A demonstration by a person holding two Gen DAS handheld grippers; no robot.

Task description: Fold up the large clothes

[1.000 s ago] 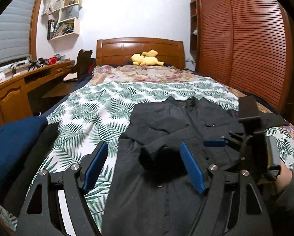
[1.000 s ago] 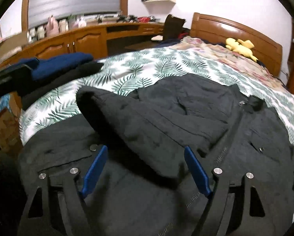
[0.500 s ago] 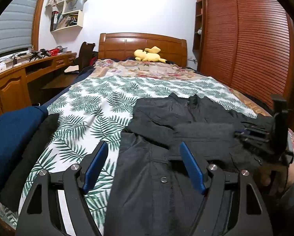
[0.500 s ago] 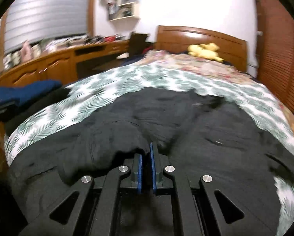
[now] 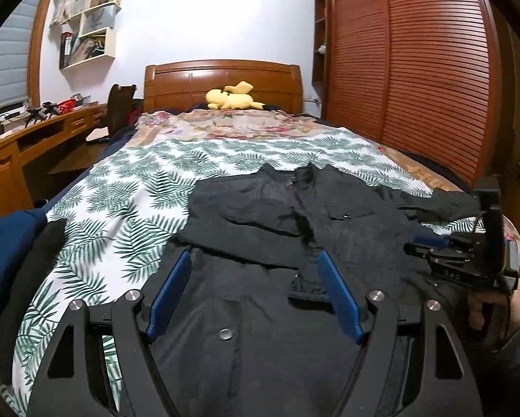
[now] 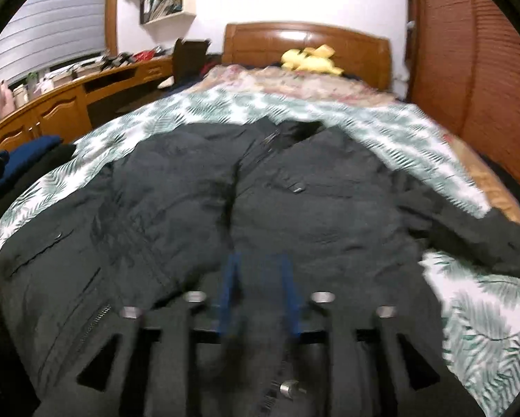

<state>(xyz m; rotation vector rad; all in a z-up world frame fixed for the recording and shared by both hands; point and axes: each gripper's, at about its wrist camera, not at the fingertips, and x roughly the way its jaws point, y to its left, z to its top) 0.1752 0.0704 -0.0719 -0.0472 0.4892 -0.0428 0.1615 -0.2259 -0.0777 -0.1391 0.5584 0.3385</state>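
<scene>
A black jacket (image 5: pixel 287 229) lies front up on the palm-leaf bedsheet (image 5: pixel 128 208), collar toward the headboard. One sleeve (image 5: pixel 246 246) is folded across its chest; the other sleeve (image 6: pixel 482 239) stretches out to the right. My left gripper (image 5: pixel 254 278) hovers open over the jacket's lower front, with nothing between its blue pads. My right gripper (image 6: pixel 258 288) is blurred over the jacket's middle, its jaws opening and the pads apart, not pressing the cloth. In the left wrist view the right gripper (image 5: pixel 430 243) sits at the jacket's right edge, held by a hand (image 5: pixel 492 312).
Folded dark blue clothes (image 5: pixel 2 253) and a black garment (image 5: pixel 34 278) lie at the bed's left edge. A yellow plush toy (image 5: pixel 232 99) rests by the wooden headboard (image 5: pixel 221 80). A wooden desk (image 5: pixel 16 149) runs along the left; louvred wardrobe doors (image 5: pixel 416 69) stand on the right.
The right gripper shut on the left sleeve, swung to the right over the jacket, and its jaws have now parted. The sleeve now lies flat across the chest. The left gripper shifted slightly, still open.
</scene>
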